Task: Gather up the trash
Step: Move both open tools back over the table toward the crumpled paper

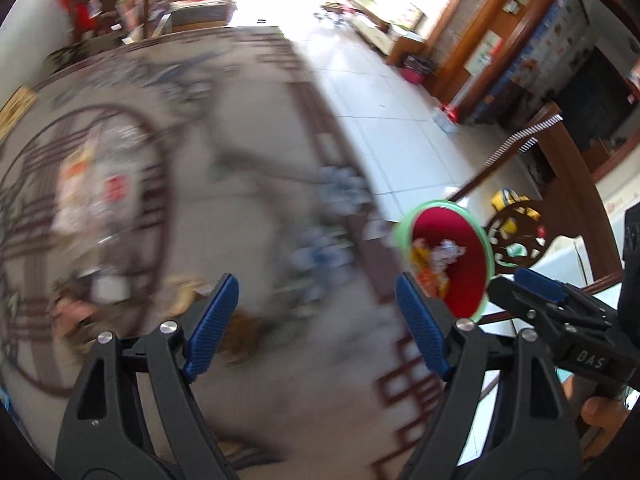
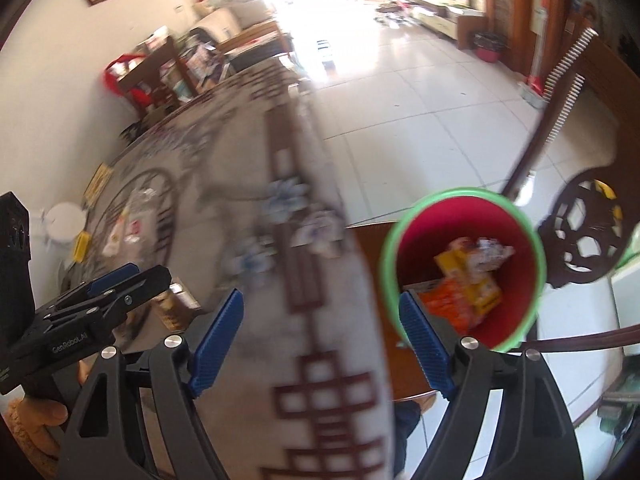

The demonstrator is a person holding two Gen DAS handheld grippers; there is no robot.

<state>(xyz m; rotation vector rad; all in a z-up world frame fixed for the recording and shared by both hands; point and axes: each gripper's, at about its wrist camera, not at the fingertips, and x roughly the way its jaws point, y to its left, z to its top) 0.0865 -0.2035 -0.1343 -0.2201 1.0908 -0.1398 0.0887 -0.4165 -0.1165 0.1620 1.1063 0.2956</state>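
Observation:
A red bin with a green rim (image 2: pixel 520 248) stands beside the table, holding yellow and orange wrappers (image 2: pixel 472 288) and crumpled paper. My right gripper (image 2: pixel 322 340) is open and empty, its right finger close in front of the bin's rim. In the left wrist view the same bin (image 1: pixel 468 280) shows past my left gripper (image 1: pixel 316 320), which is open with nothing between its pads. The right gripper (image 1: pixel 516 286) appears at that view's right edge. Blurred wrappers (image 1: pixel 92 188) lie on the patterned tablecloth (image 1: pixel 248 160).
A dark wooden chair with a carved round back (image 2: pixel 580 236) stands right behind the bin, which rests on a wooden seat (image 2: pixel 372 280). White tiled floor (image 2: pixel 400 112) stretches beyond. Yellow items (image 2: pixel 82 246) and a white round thing (image 2: pixel 64 220) sit at the table's far left.

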